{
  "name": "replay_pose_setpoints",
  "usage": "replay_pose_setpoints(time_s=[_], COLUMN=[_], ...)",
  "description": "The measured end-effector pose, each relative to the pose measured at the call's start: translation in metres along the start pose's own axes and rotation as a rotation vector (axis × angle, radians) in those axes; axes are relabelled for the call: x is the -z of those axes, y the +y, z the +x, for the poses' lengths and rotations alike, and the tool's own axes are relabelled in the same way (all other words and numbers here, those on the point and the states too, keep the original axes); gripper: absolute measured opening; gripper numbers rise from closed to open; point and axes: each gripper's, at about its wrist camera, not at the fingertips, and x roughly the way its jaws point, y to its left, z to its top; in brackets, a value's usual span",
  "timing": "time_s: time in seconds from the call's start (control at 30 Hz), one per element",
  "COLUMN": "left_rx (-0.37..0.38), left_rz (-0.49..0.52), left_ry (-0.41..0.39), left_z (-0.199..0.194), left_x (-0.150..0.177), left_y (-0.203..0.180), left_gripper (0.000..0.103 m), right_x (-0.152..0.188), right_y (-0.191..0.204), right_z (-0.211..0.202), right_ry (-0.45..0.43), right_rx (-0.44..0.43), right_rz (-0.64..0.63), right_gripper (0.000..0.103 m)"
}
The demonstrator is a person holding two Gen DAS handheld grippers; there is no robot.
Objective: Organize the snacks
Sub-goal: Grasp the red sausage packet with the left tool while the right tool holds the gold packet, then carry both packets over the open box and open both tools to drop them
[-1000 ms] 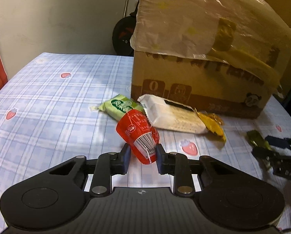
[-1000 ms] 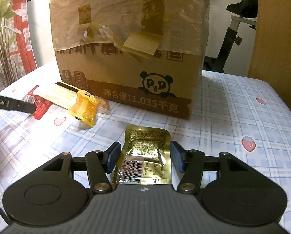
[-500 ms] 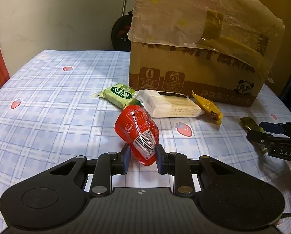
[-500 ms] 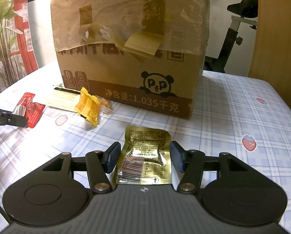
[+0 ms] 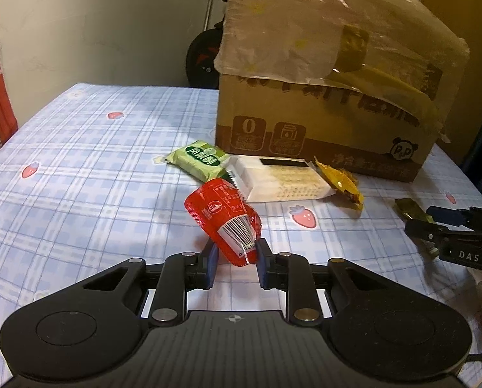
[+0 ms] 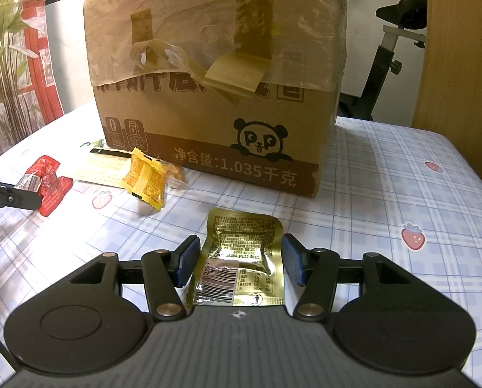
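My left gripper (image 5: 235,256) is shut on a red snack pouch (image 5: 225,218) and holds it above the table; the pouch also shows in the right wrist view (image 6: 47,181). My right gripper (image 6: 239,260) is open, its fingers on either side of a gold foil packet (image 6: 242,258) that lies flat on the tablecloth. A green packet (image 5: 197,159), a white cracker pack (image 5: 279,181) and a yellow wrapped snack (image 5: 339,182) lie in front of the cardboard box (image 5: 321,103). The yellow snack also shows in the right wrist view (image 6: 145,177).
The taped cardboard box with a panda logo (image 6: 218,90) stands at the back of the table. The checked tablecloth (image 5: 79,168) with strawberry prints covers the table. An exercise bike (image 6: 399,45) stands behind at the right, a plant (image 6: 2,64) at the left.
My left gripper has pulled back from the box with the red pouch still in it. My right gripper has stayed open around the gold packet.
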Motion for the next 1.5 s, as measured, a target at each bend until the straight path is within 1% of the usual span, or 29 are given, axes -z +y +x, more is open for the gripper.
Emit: replay_pose_setpoints(time_s=[0.03,0.07,0.1,0.13,0.27,0.37,0.5,0.6,0.7,0.8,0.87,0.9,0.93,0.97,1.0,1.03,1.1,1.23,1.37,1.5], left_rx=[0.000,-0.004,-0.007,-0.010,-0.016,-0.046,-0.075,-0.097,-0.116,-0.135,-0.128,-0.115,-0.092,-0.079,-0.083,-0.071,-0.046,-0.029,-0.016,0.002], left_rz=[-0.012,-0.021,-0.023,-0.022,-0.016,-0.038,-0.058,-0.059,-0.036,0.018,0.027,0.029,0.032,0.039,0.054,0.060,0.059,0.063,0.064,0.057], left_ry=[0.005,0.006,0.006,0.003,0.001,0.010,0.033,0.028,0.018,-0.001,-0.013,-0.019,-0.023,-0.013,-0.011,-0.013,-0.017,-0.030,-0.061,-0.091], left_z=[0.001,0.001,0.002,0.003,0.008,0.018,0.033,0.042,0.049,0.054,0.053,0.050,0.047,0.045,0.043,0.040,0.035,0.021,0.005,-0.013], left_x=[-0.001,-0.001,-0.002,-0.002,-0.006,-0.012,-0.020,-0.024,-0.027,-0.027,-0.025,-0.025,-0.024,-0.024,-0.022,-0.020,-0.015,-0.010,-0.012,-0.019], left_y=[0.001,0.002,0.002,0.002,0.000,0.001,0.004,0.004,0.002,-0.002,-0.002,-0.002,-0.002,-0.003,-0.005,-0.006,-0.005,-0.005,-0.007,-0.004], left_gripper=[0.037,0.041,0.051,0.058,0.059,0.060,0.064,0.069,0.071,0.071,0.066,0.051,0.026,0.020,0.019,0.018,0.017,0.017,0.017,0.017], right_x=[0.000,0.000,0.000,0.000,0.000,0.000,0.000,0.000,0.000,0.000,0.000,0.000,0.000,0.000,0.000,0.000,0.000,0.000,0.000,-0.003], right_y=[0.000,0.000,0.000,0.000,0.000,0.000,0.000,0.000,0.000,0.000,0.000,-0.001,-0.001,-0.001,0.000,0.000,-0.001,0.000,0.004,0.001], right_z=[0.000,0.000,0.000,0.000,0.000,0.000,0.000,0.000,0.000,0.000,0.000,0.000,0.000,0.000,0.000,0.000,0.000,-0.001,-0.006,-0.019], right_ry=[0.000,0.000,0.000,0.000,0.000,0.000,0.000,-0.001,-0.001,0.000,0.000,0.000,0.000,0.000,0.000,0.000,-0.001,-0.004,-0.016,-0.051], right_rx=[0.000,-0.001,-0.001,-0.001,-0.001,-0.001,-0.001,-0.001,-0.003,-0.005,-0.007,-0.007,-0.008,-0.008,-0.008,-0.008,-0.009,-0.032,-0.039,-0.046], right_rz=[0.000,0.001,0.001,0.001,0.001,0.000,0.000,0.001,0.002,0.003,0.002,0.002,0.003,0.003,0.003,0.003,0.004,-0.004,-0.025,-0.012], right_gripper=[0.058,0.058,0.058,0.058,0.058,0.058,0.058,0.058,0.058,0.059,0.059,0.059,0.059,0.059,0.059,0.059,0.058,0.057,0.056,0.056])
